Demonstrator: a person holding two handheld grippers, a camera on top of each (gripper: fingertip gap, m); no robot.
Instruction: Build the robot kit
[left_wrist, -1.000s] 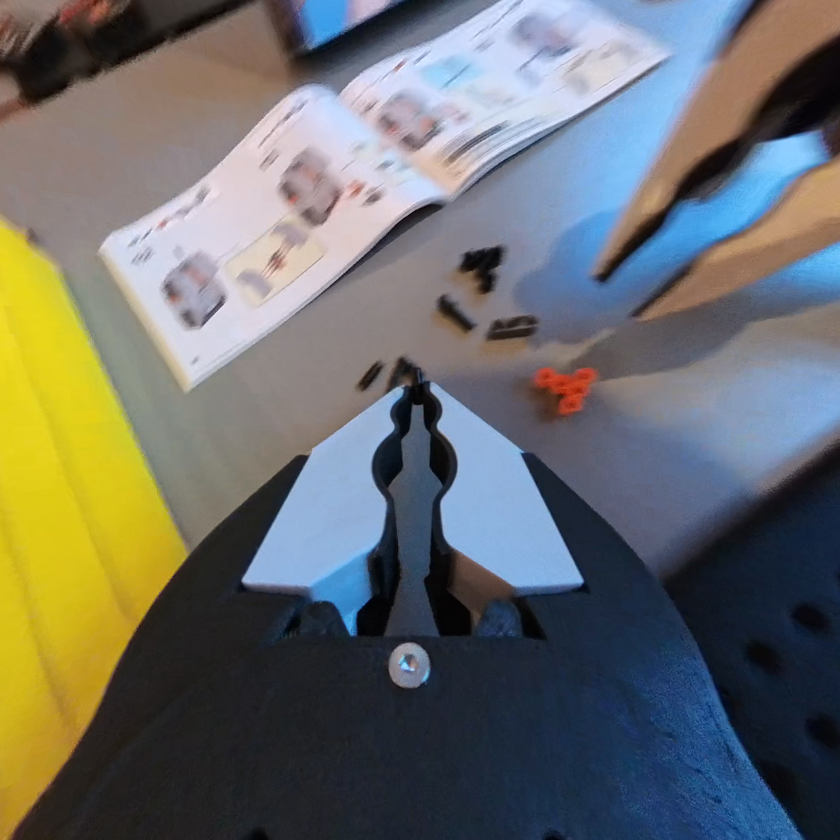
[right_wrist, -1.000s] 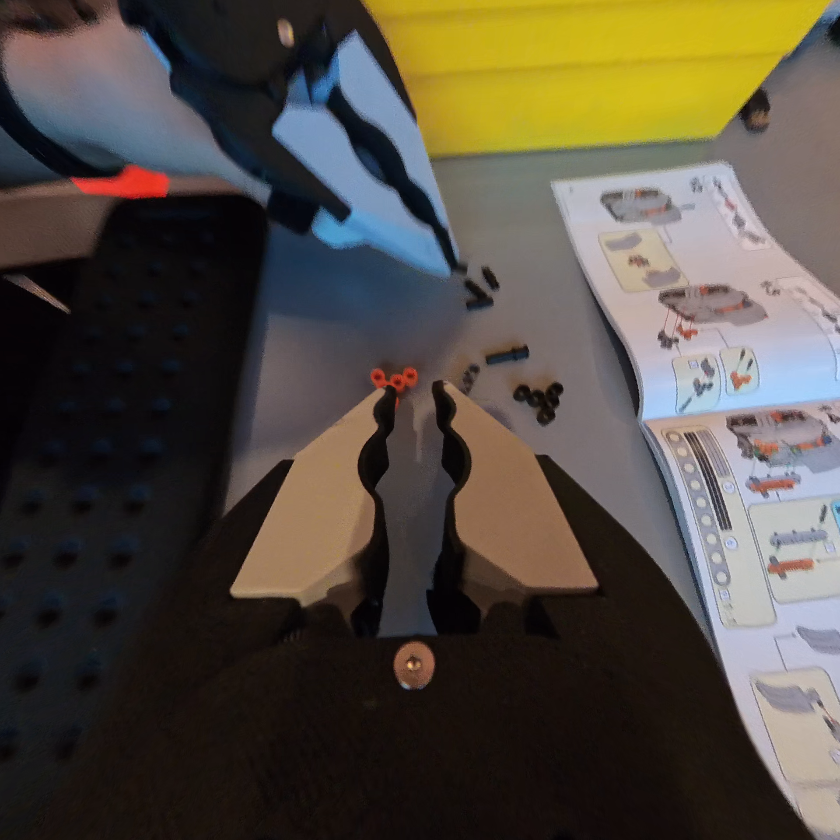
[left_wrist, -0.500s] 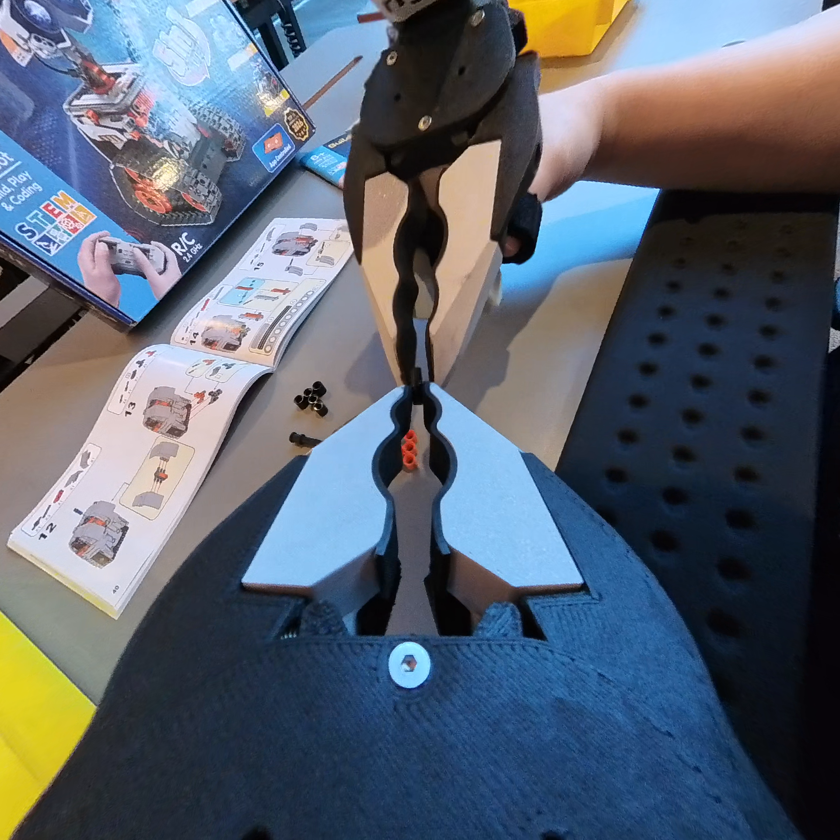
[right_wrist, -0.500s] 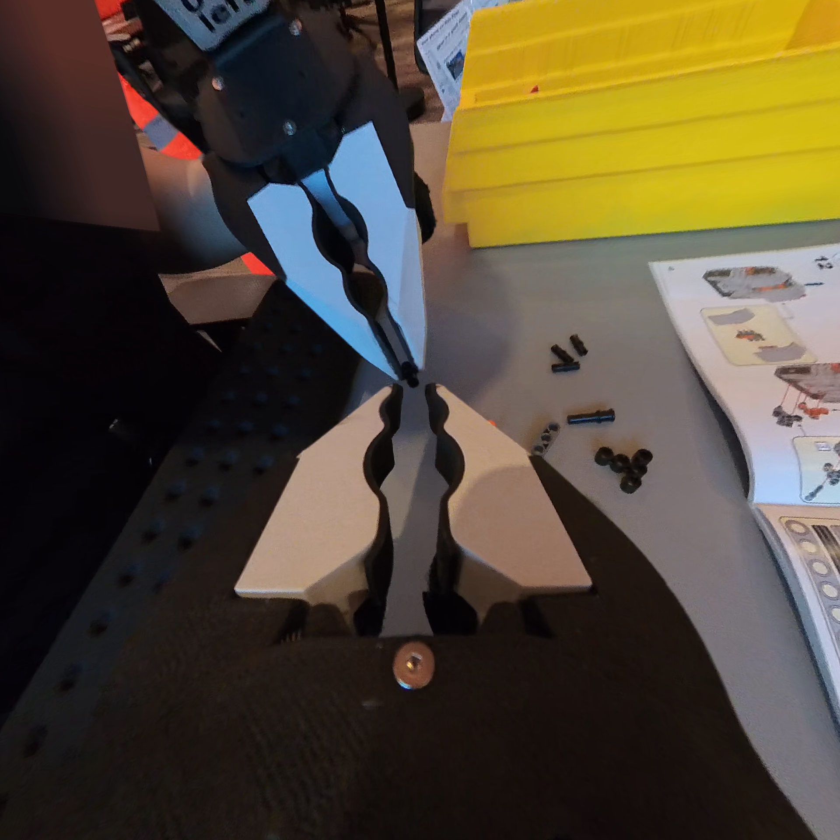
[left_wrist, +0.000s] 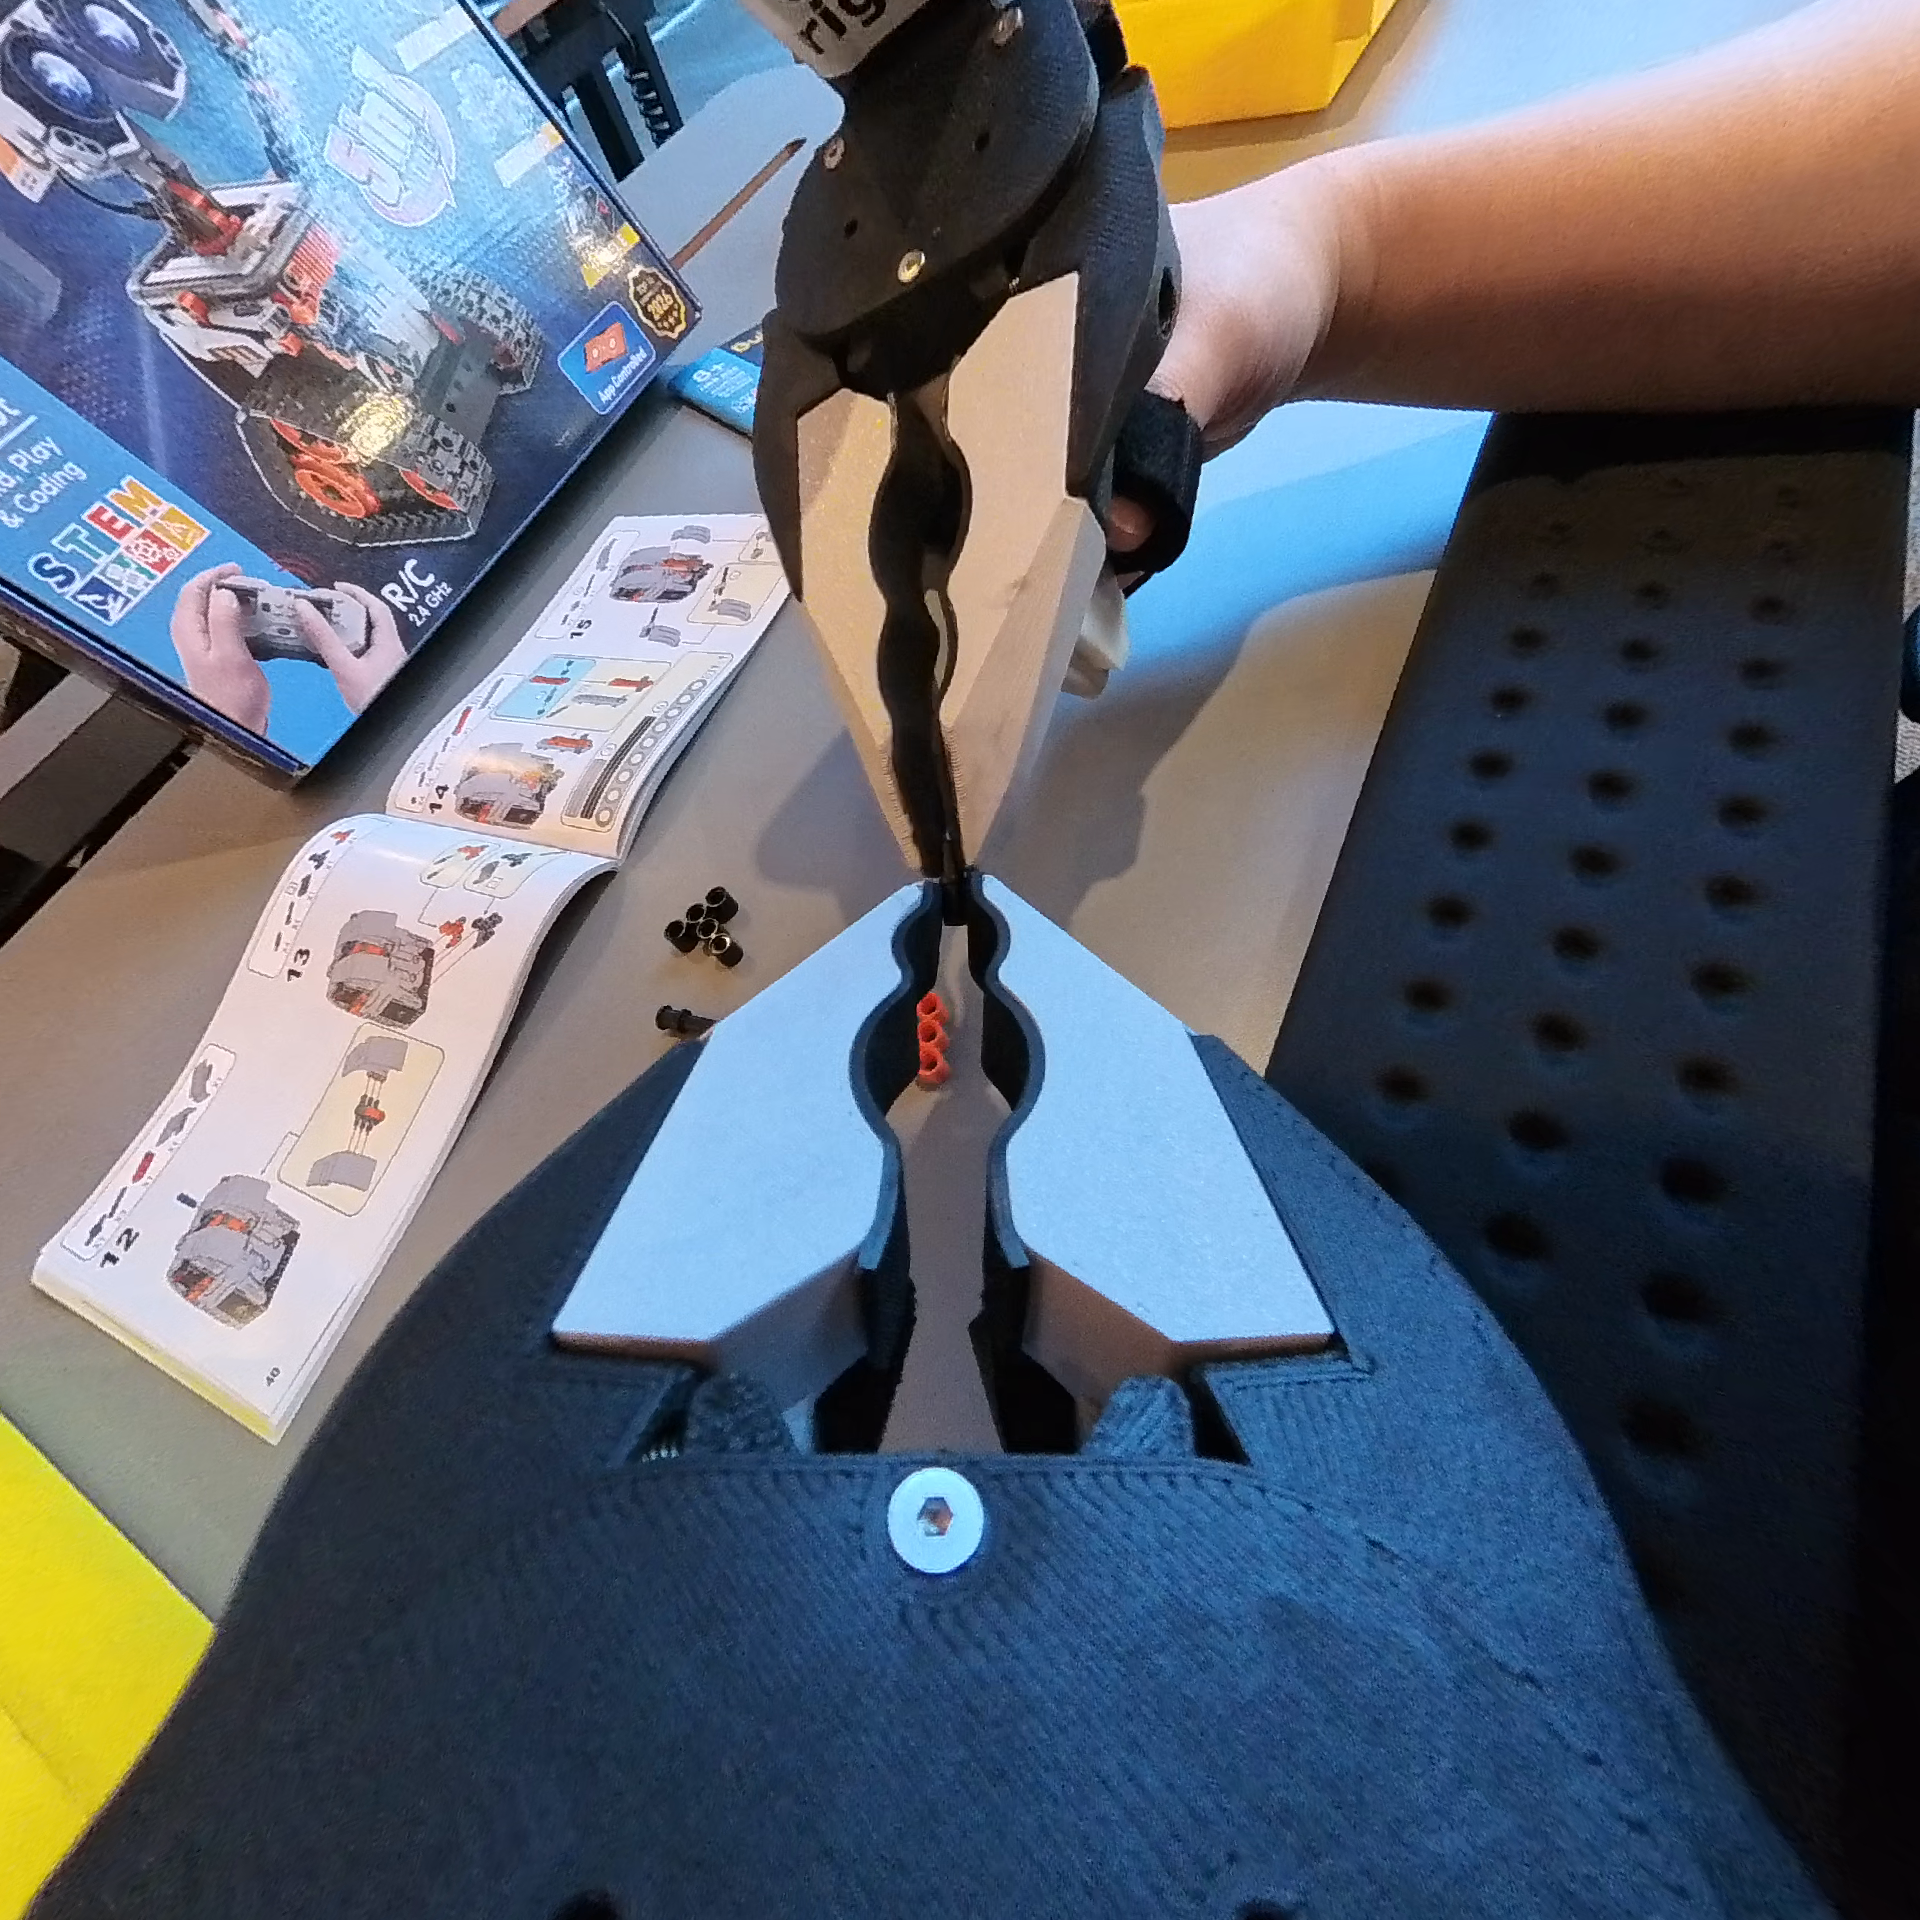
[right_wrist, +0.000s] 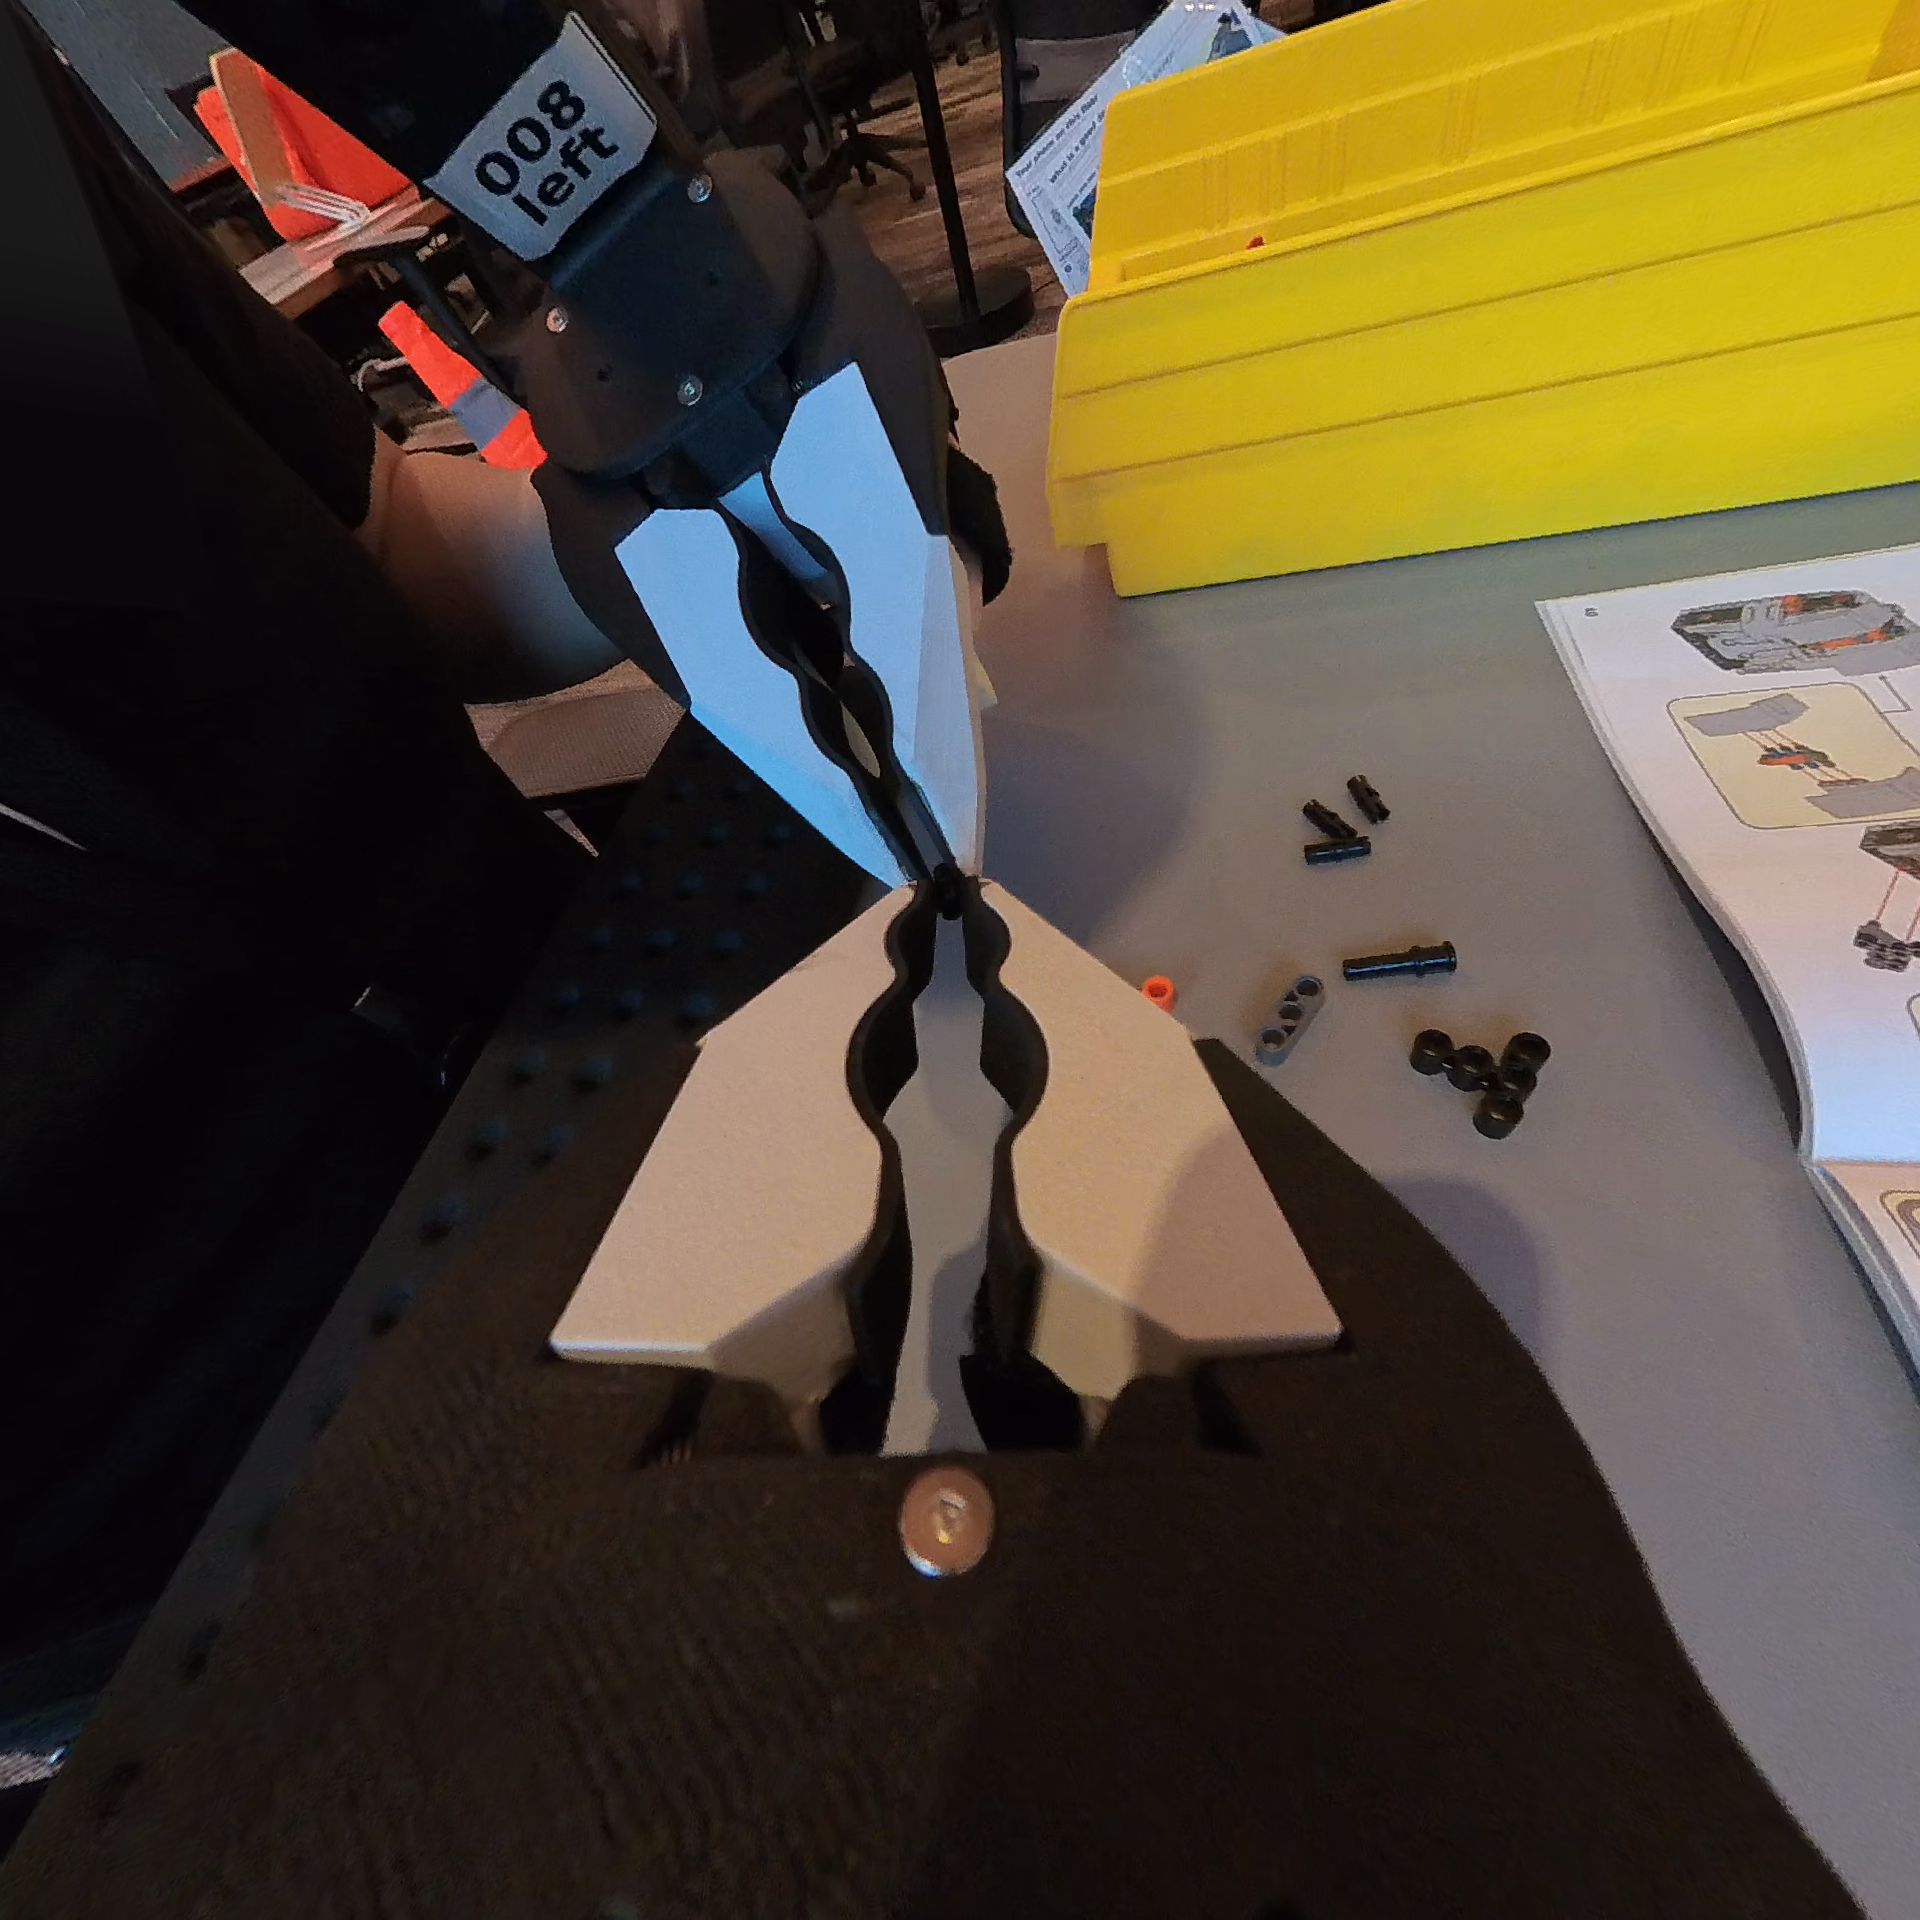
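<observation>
The left gripper (left_wrist: 951, 902) and the right gripper (right_wrist: 948, 896) meet tip to tip above the grey table (left_wrist: 1143, 810), and a small black pin (left_wrist: 950, 900) sits between them. In the left wrist view the left gripper's jaws are closed down to a narrow slit on the near end of that pin, while the right gripper comes down from above with its jaws drawn together on the far end; the right wrist view shows the same pairing from the other side. The pin is too small and dark to tell its shape further. Under the left gripper's fingers a cluster of orange connectors (left_wrist: 932, 1039) lies on the table. Just beside the tips — on the table's open part — lie a heap of black bushes (right_wrist: 1486, 1075), a black axle pin (right_wrist: 1397, 963), a short grey beam (right_wrist: 1288, 1034) and three more black pins (right_wrist: 1340, 826). An open instruction booklet (left_wrist: 343, 987) lies near them, with a blue toy box (left_wrist: 260, 343) beyond it. A yellow bin (right_wrist: 1455, 343) stands at the table's far side in the right wrist view. A black perforated mat (left_wrist: 1621, 935) runs along the table's edge, and a person's hand (left_wrist: 1236, 301) grips the right gripper.
</observation>
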